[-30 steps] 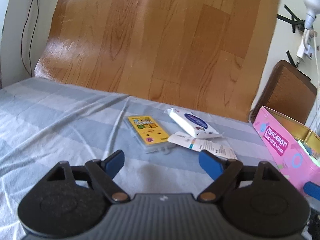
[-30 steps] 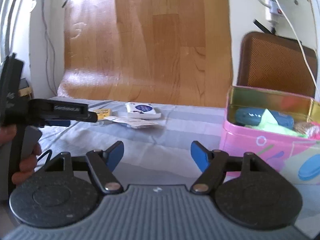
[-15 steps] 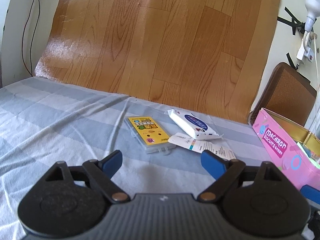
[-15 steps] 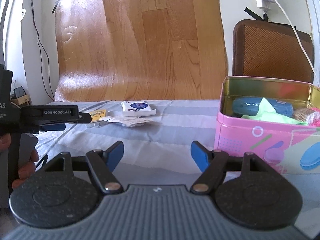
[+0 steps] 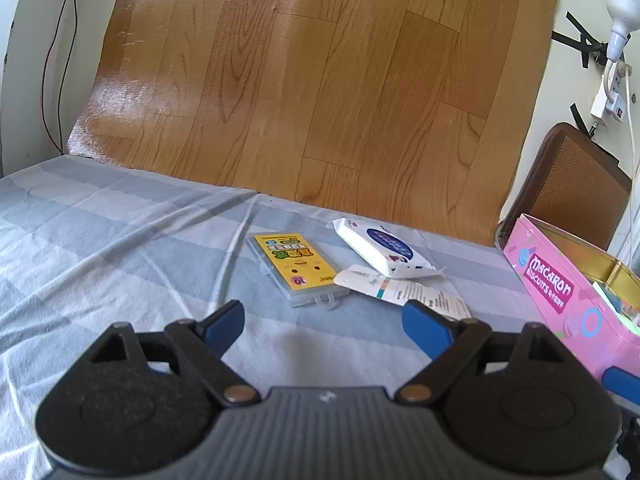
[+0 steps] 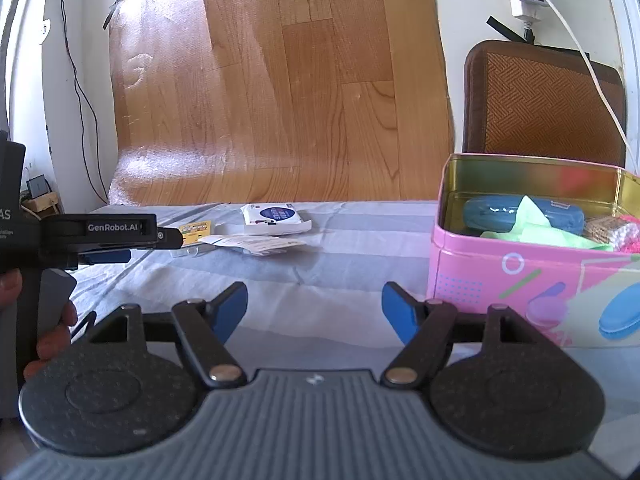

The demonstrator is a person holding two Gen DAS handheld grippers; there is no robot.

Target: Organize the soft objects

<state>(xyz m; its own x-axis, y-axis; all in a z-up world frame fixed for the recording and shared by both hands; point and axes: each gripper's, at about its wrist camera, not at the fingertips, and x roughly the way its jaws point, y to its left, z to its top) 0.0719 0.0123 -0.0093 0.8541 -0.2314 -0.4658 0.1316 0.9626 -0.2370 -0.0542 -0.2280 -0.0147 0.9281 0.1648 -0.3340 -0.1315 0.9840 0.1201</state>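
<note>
We held the left claw [image 5: 322, 318] spread above the striped cloth [image 5: 120, 240], with nothing between its blue pads [image 5: 224, 326]; its jaws had just been opening a little. Just ahead of it lay three flat things close together: a yellow card pack [image 5: 294, 266], a white wipes pack [image 5: 382, 246] and a paper slip [image 5: 404, 290]. The wipes pack overlapped one end of the slip, and the card pack lay just beside both. The right claw [image 6: 314, 312] also stood spread and empty over the cloth. To its right we saw the pink tin [image 6: 500, 276], open at the top, holding a blue case [image 6: 492, 212], a green cloth [image 6: 536, 228] and a pink knitted piece [image 6: 626, 236] at its right edge. The tin stood well apart from the three flat things. In the right wrist view a hand [image 6: 44, 344] gripped the left claw's handle at the left edge. A wood-grain sheet [image 5: 320, 80] rose behind the cloth.
</note>
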